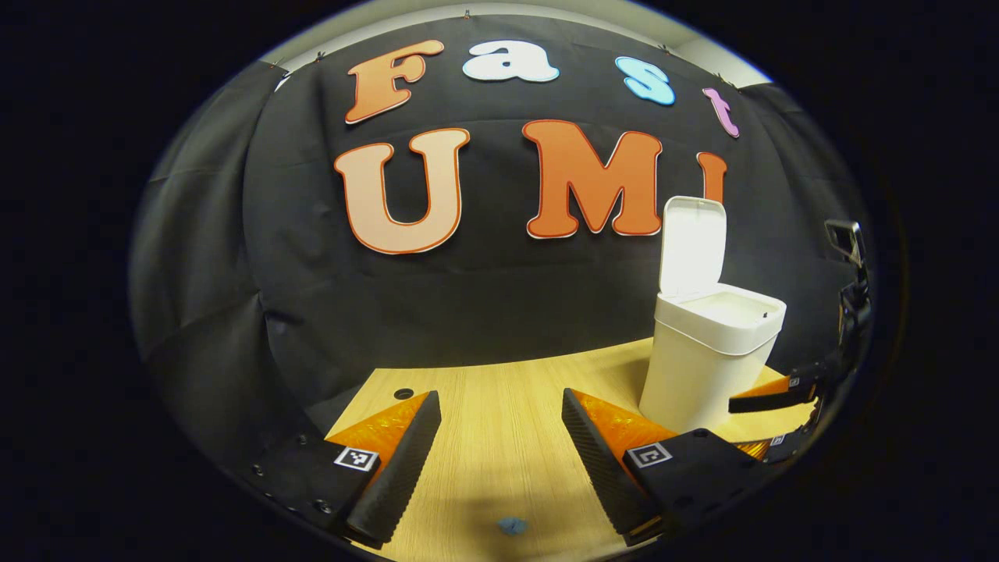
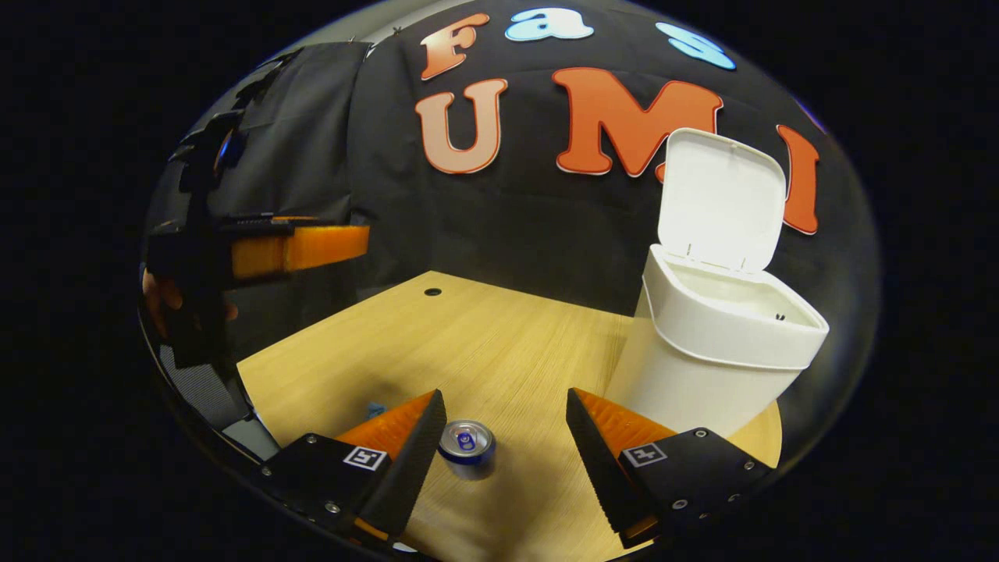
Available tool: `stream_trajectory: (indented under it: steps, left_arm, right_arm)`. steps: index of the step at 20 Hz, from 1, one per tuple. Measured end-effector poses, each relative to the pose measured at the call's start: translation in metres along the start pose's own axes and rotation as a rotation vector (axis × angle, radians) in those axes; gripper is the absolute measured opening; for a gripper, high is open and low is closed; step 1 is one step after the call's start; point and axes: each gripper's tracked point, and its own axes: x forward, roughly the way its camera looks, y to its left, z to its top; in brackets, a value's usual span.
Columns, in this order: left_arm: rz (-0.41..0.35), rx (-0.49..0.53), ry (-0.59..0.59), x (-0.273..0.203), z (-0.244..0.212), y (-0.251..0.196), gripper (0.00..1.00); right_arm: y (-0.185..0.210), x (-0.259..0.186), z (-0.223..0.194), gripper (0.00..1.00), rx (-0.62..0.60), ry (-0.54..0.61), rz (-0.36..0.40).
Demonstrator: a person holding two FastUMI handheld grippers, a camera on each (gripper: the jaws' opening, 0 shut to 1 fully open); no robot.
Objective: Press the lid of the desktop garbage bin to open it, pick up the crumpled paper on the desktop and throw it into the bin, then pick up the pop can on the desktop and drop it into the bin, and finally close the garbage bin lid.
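Left gripper view
Left gripper [image 1: 501, 437]: seen at the bottom of the view with its fingers spread wide apart; nothing is held between them, and bare tabletop is seen in the gap.
Table [image 1: 499, 406]: a light wooden top with a small round hole [image 1: 403, 393] near its far left corner.
Garbage bin [image 1: 706, 355]: a white bin standing upright on the table, to the right of the left gripper and beyond it.
Lid [image 1: 691, 243]: raised upright at the back of the bin, so the top is open.
Blue scrap [image 1: 512, 525]: a small blue bit lying on the table at the lower edge; what it is cannot be told.
Right gripper [image 1: 788, 414]: seen at the far right edge, low beside the bin; from here its state cannot be told.

Right gripper view
Right gripper [image 2: 506, 437]: its fingers are parted widely and press on nothing.
Pop can [image 2: 466, 447]: standing upright on the table, its top seen from above; it is placed between the two fingers, nearer the left one, and touched by neither.
Garbage bin: on the right, upright on the table, lid lifted and inside rim exposed.
Left gripper: seen at the far left, raised above the table level, with a hand [image 2: 168, 300] behind it.
Blue scrap: partly hidden behind the left finger, on the table.
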Motion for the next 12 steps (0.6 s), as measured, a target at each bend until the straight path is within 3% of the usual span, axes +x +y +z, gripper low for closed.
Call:
stream_trajectory:
  steps: [8, 12]
  left_arm:
    - [0.031, 0.008, 0.051, -0.004, -0.011, 0.012, 1.00]
    - [0.012, -0.008, 0.108, -0.007, -0.026, 0.009, 1.00]
  right_arm:
    - [0.024, 0.025, -0.052, 0.94, -0.030, 0.116, 0.078]
    - [0.029, 0.032, -0.076, 0.95, -0.047, 0.169, 0.108]
